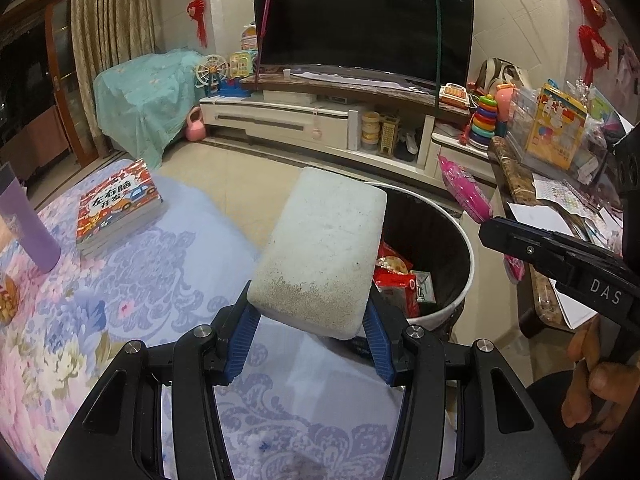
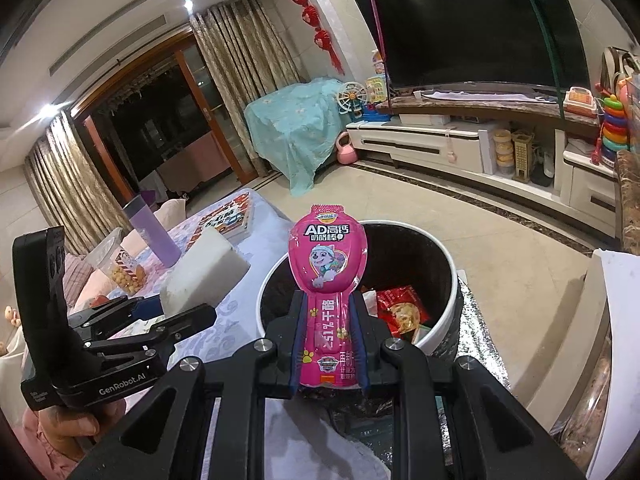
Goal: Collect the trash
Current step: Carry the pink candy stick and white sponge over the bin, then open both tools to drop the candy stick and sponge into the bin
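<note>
My left gripper (image 1: 308, 322) is shut on a white foam block (image 1: 320, 252), held tilted above the table edge beside a white trash bin (image 1: 468, 264) with a black liner. The block also shows in the right wrist view (image 2: 204, 270). My right gripper (image 2: 329, 344) is shut on a pink snack wrapper (image 2: 328, 264), held upright over the near rim of the bin (image 2: 448, 276). The wrapper also shows in the left wrist view (image 1: 464, 188). Red snack packets (image 2: 400, 306) lie inside the bin.
A floral tablecloth (image 1: 120, 300) covers the table, with a stack of books (image 1: 116, 208), a purple bottle (image 1: 24, 224) and a snack cup (image 2: 120, 270). A cluttered side table (image 1: 560, 200) stands right of the bin. A TV cabinet (image 1: 320, 120) lies beyond.
</note>
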